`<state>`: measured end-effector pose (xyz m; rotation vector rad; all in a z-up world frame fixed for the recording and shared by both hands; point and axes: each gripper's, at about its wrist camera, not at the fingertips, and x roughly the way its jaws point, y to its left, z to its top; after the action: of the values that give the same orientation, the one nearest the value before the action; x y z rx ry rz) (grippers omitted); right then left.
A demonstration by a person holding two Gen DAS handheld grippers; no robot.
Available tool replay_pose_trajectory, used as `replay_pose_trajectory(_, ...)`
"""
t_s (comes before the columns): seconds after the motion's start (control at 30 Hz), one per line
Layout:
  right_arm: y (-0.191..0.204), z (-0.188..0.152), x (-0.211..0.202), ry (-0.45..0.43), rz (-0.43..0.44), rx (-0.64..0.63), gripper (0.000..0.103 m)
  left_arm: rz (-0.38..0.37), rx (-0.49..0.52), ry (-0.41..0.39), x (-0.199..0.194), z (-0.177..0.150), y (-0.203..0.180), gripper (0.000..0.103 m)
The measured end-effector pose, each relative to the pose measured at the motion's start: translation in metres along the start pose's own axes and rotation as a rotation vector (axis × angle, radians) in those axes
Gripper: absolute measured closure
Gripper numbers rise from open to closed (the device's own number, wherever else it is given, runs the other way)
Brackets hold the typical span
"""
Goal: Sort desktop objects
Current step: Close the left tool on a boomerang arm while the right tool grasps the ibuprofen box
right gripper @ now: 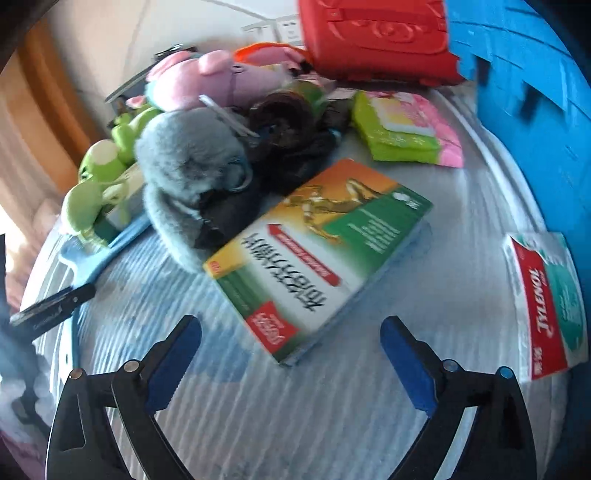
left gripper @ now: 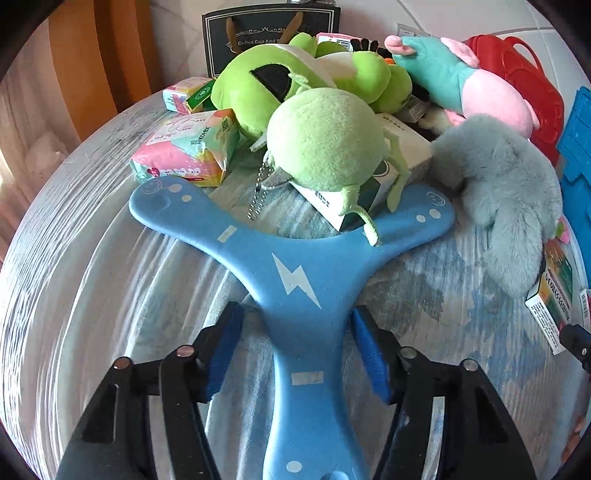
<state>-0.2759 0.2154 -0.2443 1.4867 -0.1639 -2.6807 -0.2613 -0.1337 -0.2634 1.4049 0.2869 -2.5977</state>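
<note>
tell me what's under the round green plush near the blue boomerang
The round green plush rests on a white and dark green box, whose near corner overlaps the blue boomerang. The box's label is mostly covered.

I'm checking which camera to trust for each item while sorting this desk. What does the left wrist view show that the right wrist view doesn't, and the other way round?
Only the left wrist view: the whole blue boomerang lying between the left gripper's open fingers, the black "Coffee Cup" box, and the Kotex pack.

Only the right wrist view: the Tylenol box, the green-and-pink wipes pack, and the right gripper, open and empty.

Both: the grey plush, the green plush, the red case, and the orange-and-green medicine box.
</note>
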Motion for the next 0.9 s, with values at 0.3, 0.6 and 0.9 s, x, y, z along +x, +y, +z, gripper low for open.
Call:
replay_pose_trajectory(0.3, 0.012, 0.038, 0.025, 0.014, -0.086, 0.161, 0.000, 0.005, 0.010, 0.006, 0.013, 0.018, -0.002, 0.022)
replay_pose_trajectory(0.6, 0.025, 0.050, 0.048, 0.013, -0.259, 0.207, 0.000, -0.005, 0.037, 0.029, 0.017, 0.024, -0.003, 0.021)
replay_pose_trajectory(0.9, 0.029, 0.050, 0.056, 0.095, -0.257, 0.119, 0.000, -0.031, 0.064, 0.042, 0.009, 0.015, 0.001, 0.035)
